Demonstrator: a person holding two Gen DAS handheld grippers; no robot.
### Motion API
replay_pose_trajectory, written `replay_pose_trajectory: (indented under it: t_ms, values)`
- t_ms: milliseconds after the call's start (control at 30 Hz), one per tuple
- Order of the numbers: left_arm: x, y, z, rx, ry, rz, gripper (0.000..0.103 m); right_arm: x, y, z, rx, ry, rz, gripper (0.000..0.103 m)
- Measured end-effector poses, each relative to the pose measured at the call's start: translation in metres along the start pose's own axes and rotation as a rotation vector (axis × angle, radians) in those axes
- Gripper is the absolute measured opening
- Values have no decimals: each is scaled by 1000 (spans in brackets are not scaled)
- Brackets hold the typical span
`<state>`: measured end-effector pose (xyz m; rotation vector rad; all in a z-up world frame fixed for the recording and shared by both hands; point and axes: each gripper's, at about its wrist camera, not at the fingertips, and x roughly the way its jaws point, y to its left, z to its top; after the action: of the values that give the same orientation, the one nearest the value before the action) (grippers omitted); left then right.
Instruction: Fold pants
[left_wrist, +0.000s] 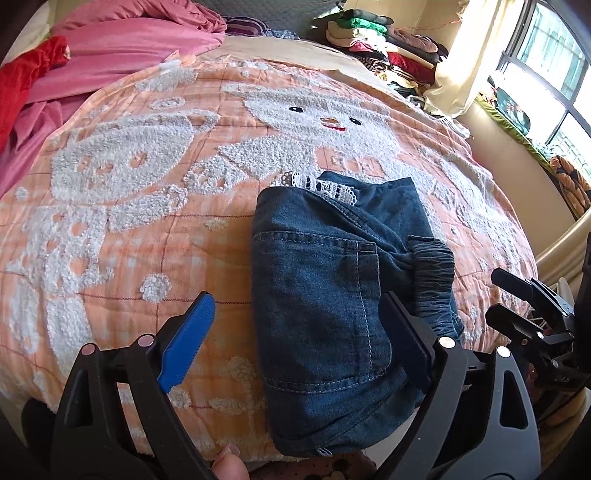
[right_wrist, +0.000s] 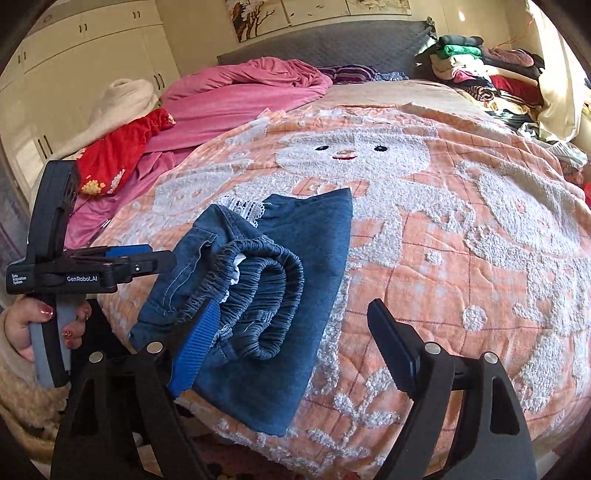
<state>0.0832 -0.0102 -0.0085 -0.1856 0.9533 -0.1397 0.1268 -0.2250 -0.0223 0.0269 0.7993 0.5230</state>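
Two tools hang over the near edge of the bed, and both are released, with jaws spread wide and nothing pressed between the pads. The left tool (left_wrist: 295, 339) straddles the folded pants (left_wrist: 325, 295): its blue ribbed pad (left_wrist: 188, 339) stands over the bare blanket beside the pants, and its black pad overlaps the elastic waistband side, though it is unclear whether it touches the cloth. The right tool (right_wrist: 295, 350) has its blue pad in front of the waistband (right_wrist: 258, 288), while the other pad stands over open blanket, apart from the pants.

The pants lie as a compact bundle close to the near edge of the blanket (right_wrist: 461, 277), just below the white snowman figure (right_wrist: 351, 155). They are dark blue denim with pale stitching and a patch pocket; the waistband is gathered and ribbed, and a strip of white lace (left_wrist: 321, 186) shows at their far end.

To the right of the pants the blanket is wide and free; it is orange, quilted in squares, with rough white looped patterns. Far beyond the pants, at the head of the bed, lie a crumpled pink sheet (right_wrist: 240, 92), a red cloth (right_wrist: 118, 155) and a stack of folded clothes (right_wrist: 480, 70). A hand (right_wrist: 33, 325) grips the left tool's handle, left of the pants in the right wrist view.
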Motion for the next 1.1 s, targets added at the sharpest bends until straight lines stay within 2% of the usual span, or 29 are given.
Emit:
replay_pose_trajectory:
  t_ms: [500, 600, 733, 1000, 1100]
  values:
    - [24, 16, -4, -44, 22, -41, 85, 34, -2, 0, 42, 93, 35, 83]
    - [31, 17, -6, -55, 31, -73, 85, 43, -4, -2, 64, 113, 65, 83]
    - [38, 13, -8, -37, 36, -78, 85, 53, -7, -5, 104, 129, 129, 83]
    - [47, 5, -4, -22, 40, -118, 70, 69, 0, -5, 99, 133, 171, 83]
    - [49, 5, -3, -47, 39, -125, 66, 73, 0, -4, 98, 124, 174, 83]
